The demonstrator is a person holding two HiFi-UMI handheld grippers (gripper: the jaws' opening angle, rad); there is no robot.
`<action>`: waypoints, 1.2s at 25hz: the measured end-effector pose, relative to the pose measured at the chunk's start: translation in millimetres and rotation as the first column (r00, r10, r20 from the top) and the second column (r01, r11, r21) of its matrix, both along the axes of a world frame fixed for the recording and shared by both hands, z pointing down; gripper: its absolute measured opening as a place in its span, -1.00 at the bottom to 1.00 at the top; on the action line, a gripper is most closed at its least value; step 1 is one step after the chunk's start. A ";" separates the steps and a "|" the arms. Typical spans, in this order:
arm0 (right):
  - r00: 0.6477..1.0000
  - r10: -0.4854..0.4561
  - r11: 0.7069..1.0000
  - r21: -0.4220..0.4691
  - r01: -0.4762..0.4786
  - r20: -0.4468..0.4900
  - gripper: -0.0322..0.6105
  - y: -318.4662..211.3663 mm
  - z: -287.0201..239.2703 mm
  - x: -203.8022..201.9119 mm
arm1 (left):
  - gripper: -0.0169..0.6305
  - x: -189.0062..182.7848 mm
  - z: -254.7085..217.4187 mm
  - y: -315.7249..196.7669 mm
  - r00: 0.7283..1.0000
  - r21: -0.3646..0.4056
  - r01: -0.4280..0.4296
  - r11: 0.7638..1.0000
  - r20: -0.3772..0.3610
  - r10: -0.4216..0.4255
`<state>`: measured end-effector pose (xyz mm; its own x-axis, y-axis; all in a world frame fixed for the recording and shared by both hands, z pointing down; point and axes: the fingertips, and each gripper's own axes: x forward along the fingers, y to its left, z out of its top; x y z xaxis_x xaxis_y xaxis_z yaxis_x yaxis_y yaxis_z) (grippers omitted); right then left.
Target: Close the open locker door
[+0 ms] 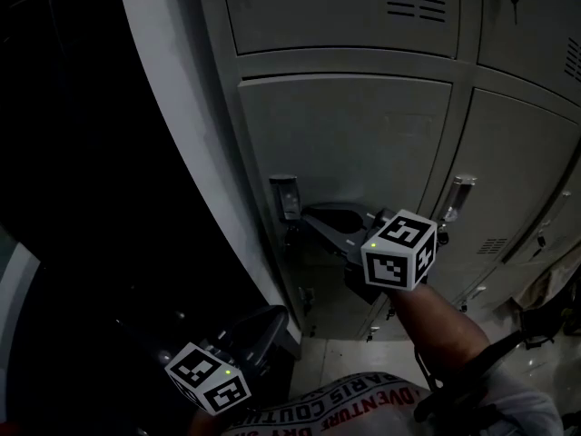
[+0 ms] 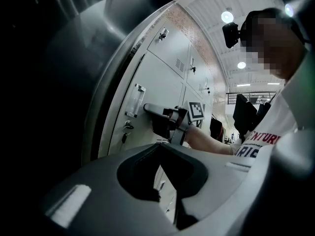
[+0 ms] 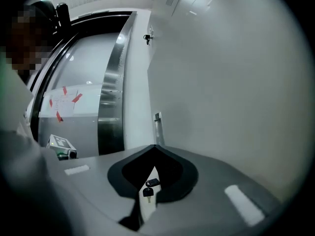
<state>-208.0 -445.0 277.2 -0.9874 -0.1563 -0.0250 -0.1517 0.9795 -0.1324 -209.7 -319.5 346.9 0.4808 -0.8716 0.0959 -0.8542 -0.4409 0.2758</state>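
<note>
The grey locker door (image 1: 349,139) lies about flush with the doors around it. Its metal handle (image 1: 284,196) sits at its left edge, with a key (image 2: 127,127) hanging below. My right gripper (image 1: 309,214) is shut and empty, its tips against the door just beside the handle. The right gripper view shows the shut tips (image 3: 155,147) near the door (image 3: 231,82), with the handle (image 3: 157,124) just past them. My left gripper (image 1: 272,321) is low at the bottom left, shut and empty, away from the door. From there it looks at the right gripper (image 2: 167,119).
More closed lockers (image 1: 345,7) stand above and to the right (image 1: 517,180). A dark space (image 1: 100,198) runs along the left side of the locker bank. Pale floor (image 1: 336,357) shows at the foot of the lockers. The person's arm (image 1: 436,321) reaches from the bottom right.
</note>
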 end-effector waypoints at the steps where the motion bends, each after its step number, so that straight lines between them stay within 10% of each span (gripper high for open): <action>1: 1.000 0.011 1.000 0.003 -0.011 -0.001 -0.92 -3.8 -1.0 -0.3 | -0.93 -0.5 0.0 -0.3 1.000 -0.002 0.002 1.000 0.004 -0.002; 17: 0.988 0.135 0.990 0.063 -0.130 -0.079 -0.92 -12.1 6.7 -1.0 | -0.93 1.6 -6.4 28.5 1.000 0.004 -0.007 1.000 0.000 0.007; 30: 0.946 0.213 0.976 0.103 -0.193 -0.245 -0.92 139.1 62.7 60.5 | -0.93 35.7 -1.5 135.7 0.993 -0.007 -0.117 0.993 -0.016 0.117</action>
